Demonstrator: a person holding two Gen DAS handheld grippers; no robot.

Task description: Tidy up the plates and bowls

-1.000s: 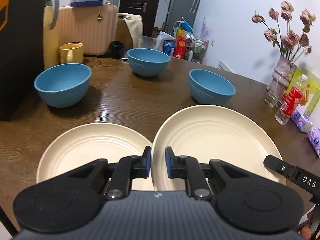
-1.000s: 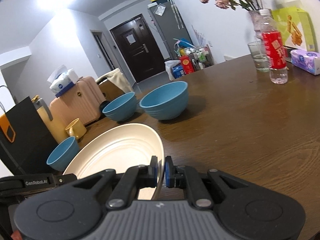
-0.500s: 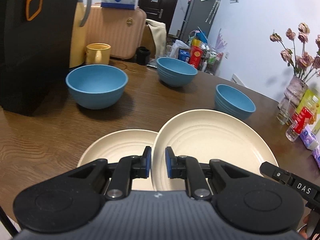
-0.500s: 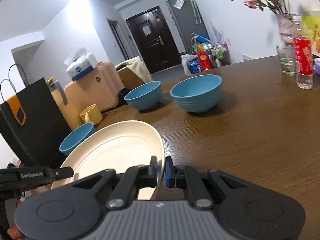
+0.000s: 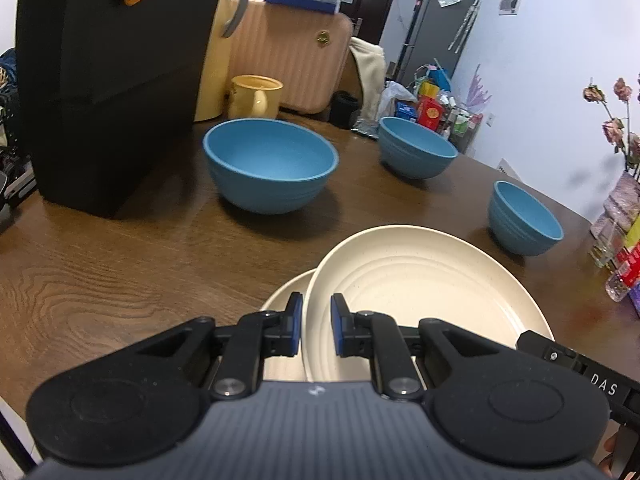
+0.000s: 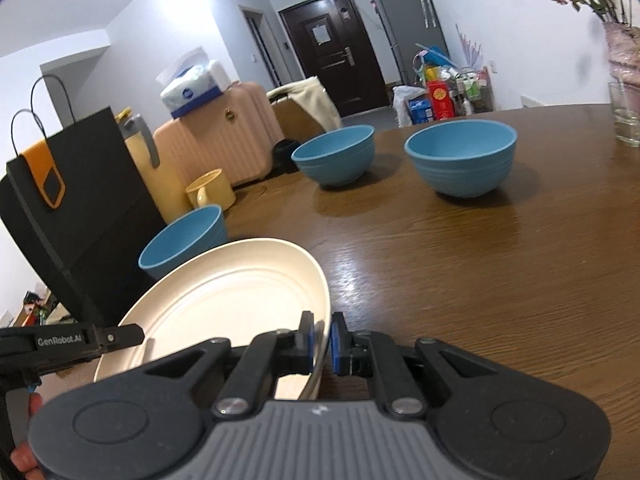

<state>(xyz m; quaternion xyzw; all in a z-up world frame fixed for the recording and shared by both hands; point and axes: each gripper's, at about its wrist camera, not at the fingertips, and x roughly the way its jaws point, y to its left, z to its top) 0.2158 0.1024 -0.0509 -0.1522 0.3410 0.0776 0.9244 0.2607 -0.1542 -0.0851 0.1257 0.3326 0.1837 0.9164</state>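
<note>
- The rim of the upper cream plate (image 6: 224, 300) is pinched between the blue pads of the right hand-held gripper (image 6: 321, 342), and the plate extends forward and to the left of that gripper, tilted above the counter (image 6: 480, 280).
- In the left wrist view, the same upper cream plate (image 5: 420, 292) is seen ahead and to the right of the left hand-held gripper (image 5: 315, 324), with its near-left rim lying in the gap between the blue pads.
- The left hand-held gripper's jaws are held a little apart; a grip on the rim cannot be made out, as space is seen between the rim and each pad.
- A lower cream plate (image 5: 286, 300) is seen flat on the counter directly ahead of the left hand-held gripper, mostly covered by the upper plate, which overlaps it from the right.
- Three blue bowls are seen upright on the counter beyond the plates: the nearest blue bowl (image 5: 270, 164) ahead and slightly left of the left hand-held gripper, the middle blue bowl (image 5: 416, 148) farther ahead, and the far-right blue bowl (image 5: 524, 220) ahead to the right.
- A black paper bag (image 5: 108, 80) is stood to the far left of the left hand-held gripper, with a yellow mug (image 5: 256, 96) behind the nearest bowl.
- A glass vase of dried flowers (image 6: 622, 52) is seen far ahead to the right of the right hand-held gripper.
</note>
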